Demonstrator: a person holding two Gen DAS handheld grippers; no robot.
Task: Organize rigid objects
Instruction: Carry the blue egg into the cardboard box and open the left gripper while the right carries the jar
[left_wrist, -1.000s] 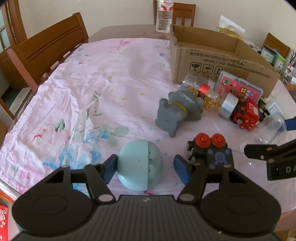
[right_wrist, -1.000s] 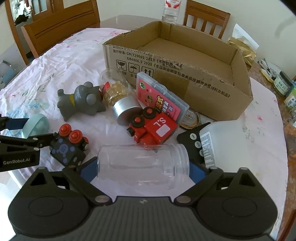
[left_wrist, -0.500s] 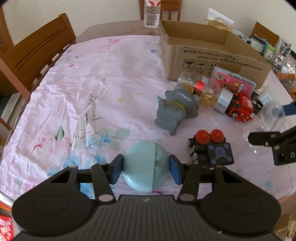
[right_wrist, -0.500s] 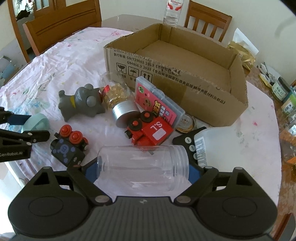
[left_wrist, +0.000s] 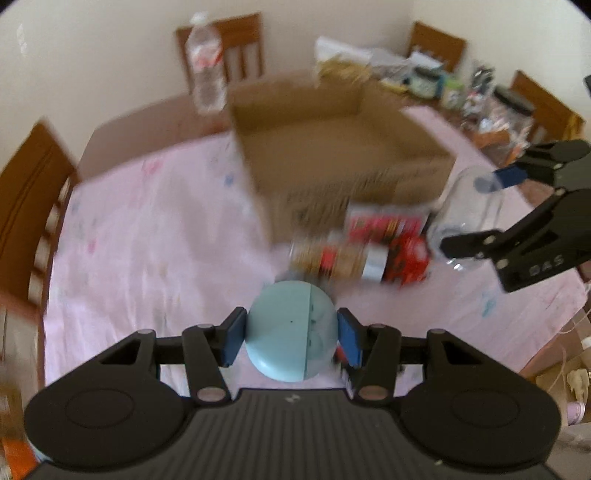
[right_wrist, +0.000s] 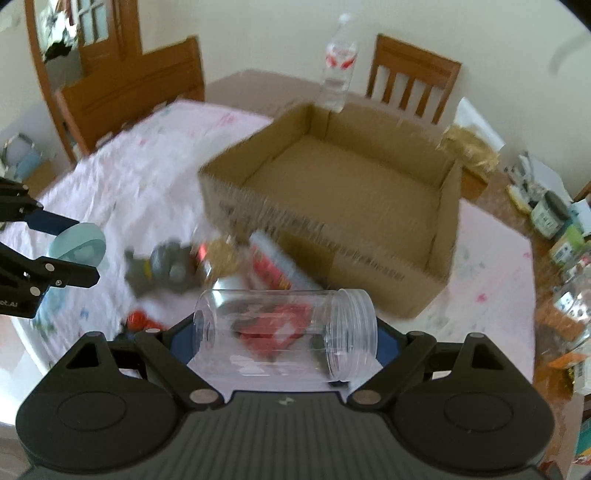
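Left wrist view shows our left gripper (left_wrist: 291, 341) clamped on a pale blue ball (left_wrist: 291, 330), its blue pads pressing both sides. Beyond it, over the pink tablecloth (left_wrist: 147, 229), sits an open cardboard box (left_wrist: 332, 147), with blurred red toys (left_wrist: 402, 254) lying between us and the box. Off to our right, our right gripper (right_wrist: 284, 338) grips a clear plastic jar (right_wrist: 284, 328) lengthwise, jaws set wide against its two ends. A grey toy animal (right_wrist: 162, 266) lies ahead-left of that gripper.
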